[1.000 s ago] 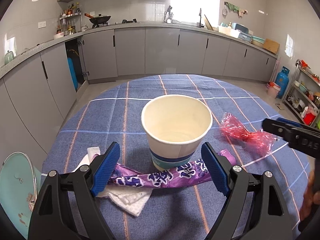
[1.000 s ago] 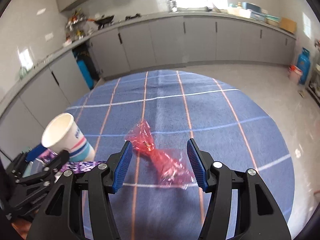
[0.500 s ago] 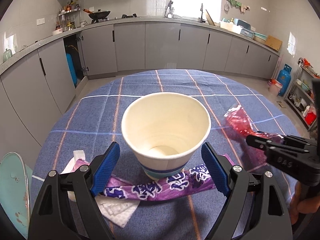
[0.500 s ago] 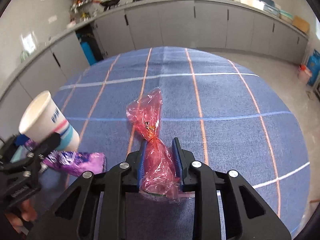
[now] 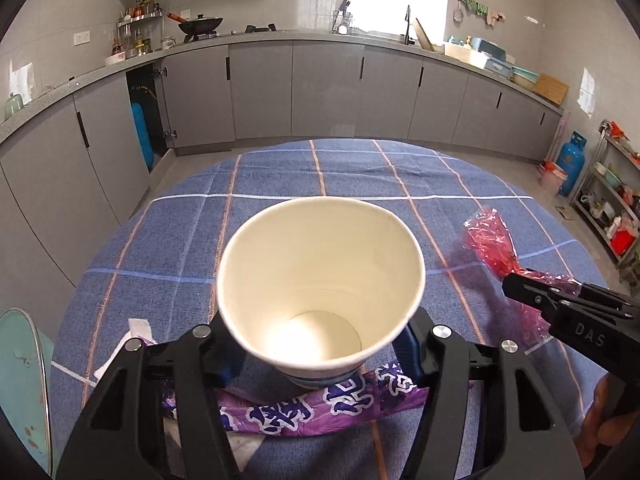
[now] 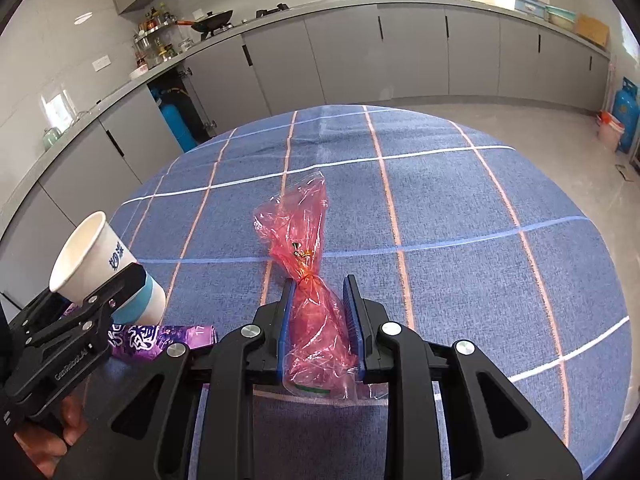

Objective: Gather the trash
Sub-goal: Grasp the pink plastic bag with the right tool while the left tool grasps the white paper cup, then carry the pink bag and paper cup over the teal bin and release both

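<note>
Left gripper [image 5: 320, 356] clamps the paper cup [image 5: 320, 284] near the table's [image 6: 460, 208] left edge; right gripper [image 6: 320, 320] pinches the red plastic bag [image 6: 308, 276] mid-table. Best lift the bag clear, then lower it loosely over the cup mouth without crushing the rim

One cup [image 5: 320, 280], two wrappers [image 6: 310, 280] [image 5: 320, 406], perhaps one tissue [image 5: 138, 330] — half-hidden

Home kitchen: grey cabinets [image 5: 328, 88], wok [image 5: 200, 24] on stove, probably a sink (backlit).
</note>
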